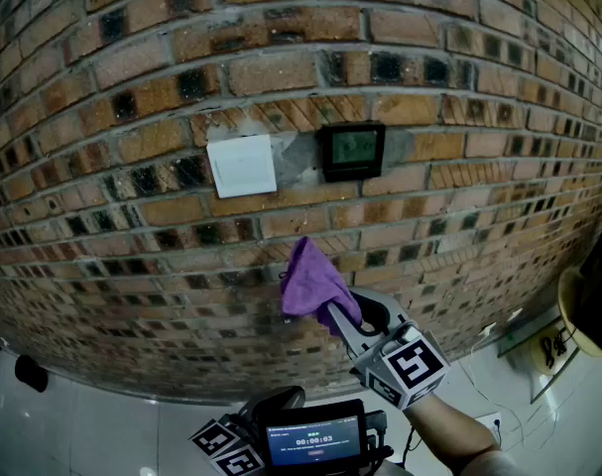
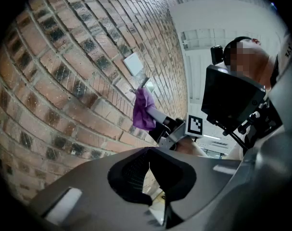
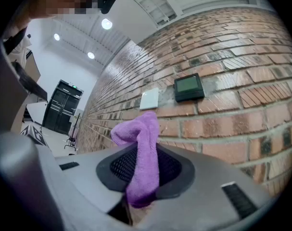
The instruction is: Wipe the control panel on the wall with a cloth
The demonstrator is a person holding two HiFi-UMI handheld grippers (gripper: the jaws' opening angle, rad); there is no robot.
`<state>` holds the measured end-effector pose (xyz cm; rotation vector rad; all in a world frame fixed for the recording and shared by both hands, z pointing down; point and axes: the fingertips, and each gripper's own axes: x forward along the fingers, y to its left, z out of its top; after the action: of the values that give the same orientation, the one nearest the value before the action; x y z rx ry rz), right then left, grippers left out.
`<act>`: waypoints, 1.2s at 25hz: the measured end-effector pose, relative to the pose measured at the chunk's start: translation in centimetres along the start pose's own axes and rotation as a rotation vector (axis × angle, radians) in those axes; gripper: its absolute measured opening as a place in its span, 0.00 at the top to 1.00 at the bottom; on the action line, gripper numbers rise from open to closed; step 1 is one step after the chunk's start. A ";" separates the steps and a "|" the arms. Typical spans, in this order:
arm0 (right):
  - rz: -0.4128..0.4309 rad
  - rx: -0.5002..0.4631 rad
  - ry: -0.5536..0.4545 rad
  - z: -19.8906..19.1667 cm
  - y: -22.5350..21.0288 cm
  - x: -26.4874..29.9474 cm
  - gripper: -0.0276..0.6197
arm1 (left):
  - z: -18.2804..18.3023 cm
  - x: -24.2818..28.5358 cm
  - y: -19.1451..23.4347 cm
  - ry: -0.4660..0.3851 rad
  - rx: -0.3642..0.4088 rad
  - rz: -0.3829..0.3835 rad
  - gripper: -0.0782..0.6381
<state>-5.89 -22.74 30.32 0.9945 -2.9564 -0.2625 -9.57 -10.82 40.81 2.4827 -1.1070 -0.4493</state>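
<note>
The black control panel (image 1: 352, 152) with a small grey screen is set in the brick wall (image 1: 132, 87), just right of a white switch plate (image 1: 241, 165). My right gripper (image 1: 337, 317) is shut on a purple cloth (image 1: 313, 284), which bunches above its jaws below the panel and apart from it. In the right gripper view the cloth (image 3: 143, 153) hangs folded between the pads of the right gripper (image 3: 143, 174), with the panel (image 3: 189, 87) ahead on the wall. My left gripper (image 2: 148, 177) sits low, its jaws together on nothing. It looks along the wall at the cloth (image 2: 144, 109).
A timer screen (image 1: 313, 437) is mounted at the bottom of the head view beside a marker cube (image 1: 229, 445). A beige round object (image 1: 576, 310) juts in at the right. A dark item (image 1: 30, 372) lies on the white floor at the left, and cables (image 1: 499, 422) run at the lower right.
</note>
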 end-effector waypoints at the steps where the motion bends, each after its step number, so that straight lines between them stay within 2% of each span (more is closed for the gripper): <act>1: 0.007 -0.014 -0.035 1.2 0.2 0.7 0.81 | 0.0 -0.1 0.0 -0.001 0.001 0.000 0.91; 7: 0.004 -0.147 -0.232 8.4 -0.3 4.6 0.81 | 0.2 -0.9 0.1 -0.007 0.008 0.008 0.91; 13: -0.016 -0.203 -0.309 12.9 -0.6 8.1 0.81 | 0.7 -1.6 0.4 -0.023 0.017 0.022 0.91; 21: -0.060 -0.206 -0.297 13.5 -2.9 10.3 0.81 | 1.2 -1.6 0.3 -0.030 0.027 0.023 0.91; 30: -0.160 -0.188 -0.313 13.9 -7.3 7.7 0.80 | 0.8 -0.3 -0.4 -0.013 0.029 -0.010 0.91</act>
<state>-8.58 -30.90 15.09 1.2681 -3.0406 -0.7485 -9.88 -10.49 39.92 2.5150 -1.1143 -0.4552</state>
